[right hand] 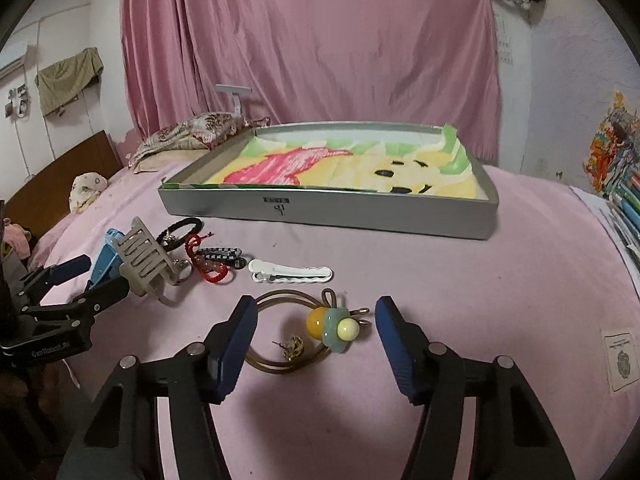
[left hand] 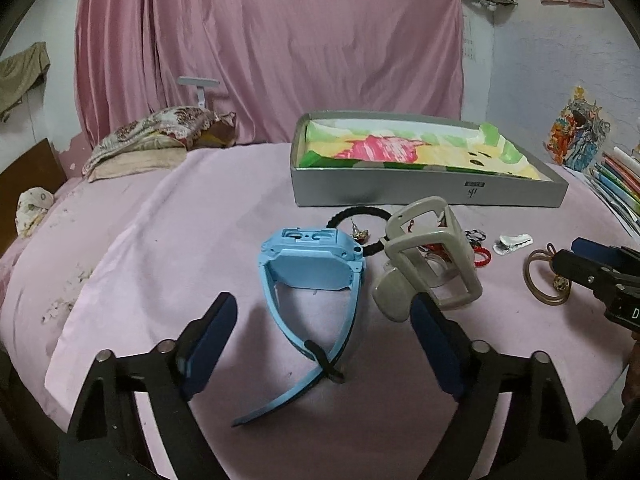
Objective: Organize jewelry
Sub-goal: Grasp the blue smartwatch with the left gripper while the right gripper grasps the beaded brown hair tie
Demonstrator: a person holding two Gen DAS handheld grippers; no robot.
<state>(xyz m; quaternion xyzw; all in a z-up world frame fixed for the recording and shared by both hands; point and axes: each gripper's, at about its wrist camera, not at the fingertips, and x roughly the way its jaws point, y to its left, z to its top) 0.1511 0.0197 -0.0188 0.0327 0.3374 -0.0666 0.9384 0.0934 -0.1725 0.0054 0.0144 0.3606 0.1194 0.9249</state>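
**Jewelry Items on Pink Bedspread: Gripper and Workspace Status**

Jewelry lies scattered on the pink bedspread (right hand: 440, 280) in front of the grey tray (right hand: 332, 212), none of it inside the tray.

Left gripper (left hand: 324, 320): jaws apart. The blue watch (left hand: 316, 264) lies between the fingers with clear gaps on both sides; the pads do not press on it. The right-hand finger (left hand: 434, 344) stands just beside the beige claw clip (left hand: 432, 256); whether they touch cannot be told.

Right gripper (right hand: 316, 332): jaws apart. The brown hair tie (right hand: 276, 336) with its yellow and pale blue bead charm (right hand: 332, 328) lies between the fingers, untouched. A small gold-coloured piece (right hand: 294, 346) rests inside the loop.

Materials and shapes: the watch is moulded plastic with a looped strap. The claw clip is rigid and open-framed. A black hair band (right hand: 180, 232), a red cord item (right hand: 208, 260) and a white scalloped clip (right hand: 290, 272) lie between the two grippers' work areas. The tray is shallow, rectangular, and lined with a green, yellow and pink cartoon cloth (right hand: 320, 168).

Clearance: the tray's near wall stands beyond the items, with bare bedspread between. The bedspread to the right of the right gripper is open. Books (right hand: 628, 208) stack at the far right edge.
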